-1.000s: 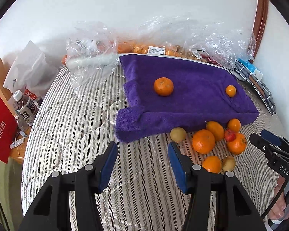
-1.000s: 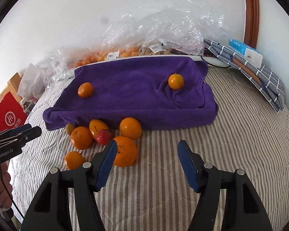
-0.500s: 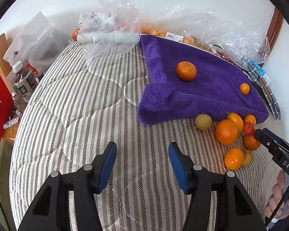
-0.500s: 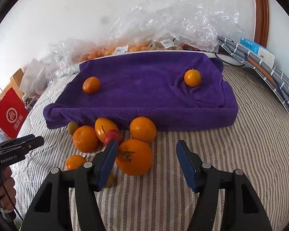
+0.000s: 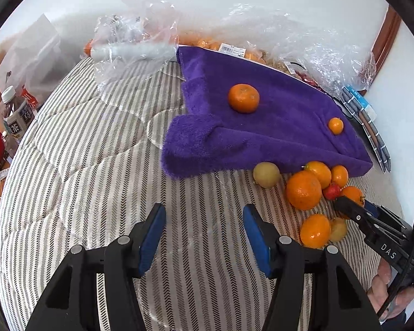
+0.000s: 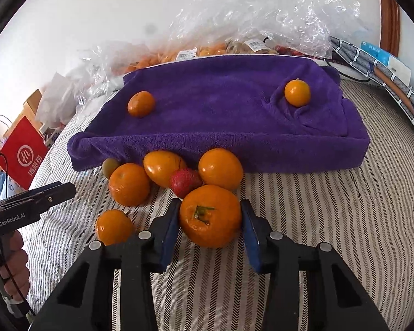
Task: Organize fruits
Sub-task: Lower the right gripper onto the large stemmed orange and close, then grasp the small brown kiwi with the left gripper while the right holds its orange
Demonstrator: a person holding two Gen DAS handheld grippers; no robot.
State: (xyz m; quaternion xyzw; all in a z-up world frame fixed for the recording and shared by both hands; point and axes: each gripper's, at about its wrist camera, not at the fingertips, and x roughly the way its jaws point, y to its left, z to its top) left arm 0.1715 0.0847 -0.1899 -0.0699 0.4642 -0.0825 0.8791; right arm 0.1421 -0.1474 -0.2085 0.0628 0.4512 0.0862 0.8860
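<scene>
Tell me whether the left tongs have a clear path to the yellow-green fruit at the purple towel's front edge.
Probably yes. The left tongs are open over bare striped bedding, and the yellow-green fruit sits ahead and slightly right with nothing between. A large orange lies close on its right, so closing there looks tight.

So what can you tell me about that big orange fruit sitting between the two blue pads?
The big orange fruit is round, glossy and smooth, with a small green stem facing the camera. It lies on the striped bedcover, between the right gripper pads, which sit right at its sides. A red strawberry sits just behind it.
</scene>
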